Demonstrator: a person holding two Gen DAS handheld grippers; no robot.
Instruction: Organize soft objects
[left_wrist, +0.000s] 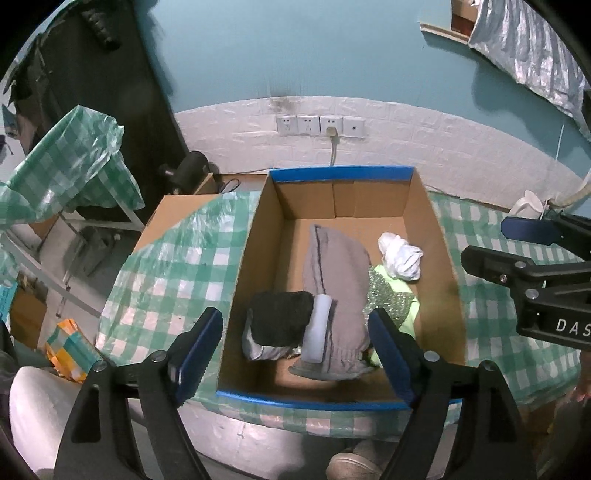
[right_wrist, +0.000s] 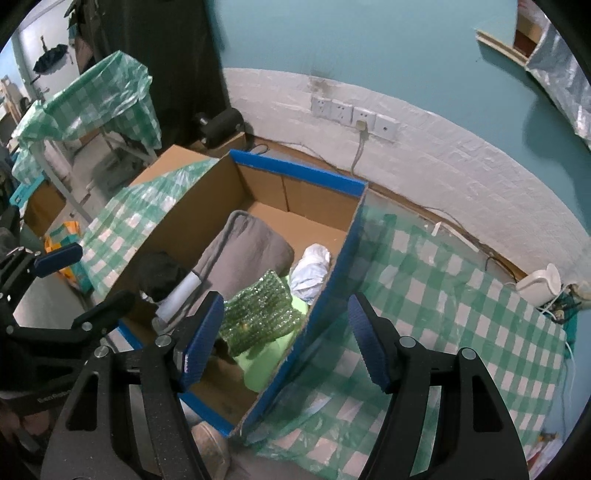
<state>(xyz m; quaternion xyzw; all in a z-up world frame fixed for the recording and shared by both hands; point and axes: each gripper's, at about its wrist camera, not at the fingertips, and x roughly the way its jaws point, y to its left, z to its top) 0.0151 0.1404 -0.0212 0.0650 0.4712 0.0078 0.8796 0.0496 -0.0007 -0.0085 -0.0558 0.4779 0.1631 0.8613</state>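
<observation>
Soft items sit boxed; I hold both jaws open and empty above the blue-taped cardboard box (left_wrist: 236, 280).
Grey folded cloth (left_wrist: 338, 288) centre, green sequinned fabric (right_wrist: 258, 314) at 4 o'clock; checked worktop (right_wrist: 443, 302) shows nothing left.

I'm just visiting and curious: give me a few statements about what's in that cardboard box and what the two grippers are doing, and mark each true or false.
1. The grey folded cloth lies inside the cardboard box. True.
2. The left gripper is clamped on the black item. False: its jaws stand open above the box, holding nothing.
3. A white crumpled cloth sits in the box beside the grey one. True.
4. The box's rim is edged with red tape. False: the tape is blue.
5. The right gripper holds the sparkly green item. False: its jaws are open and empty; the item lies in the box.
</observation>
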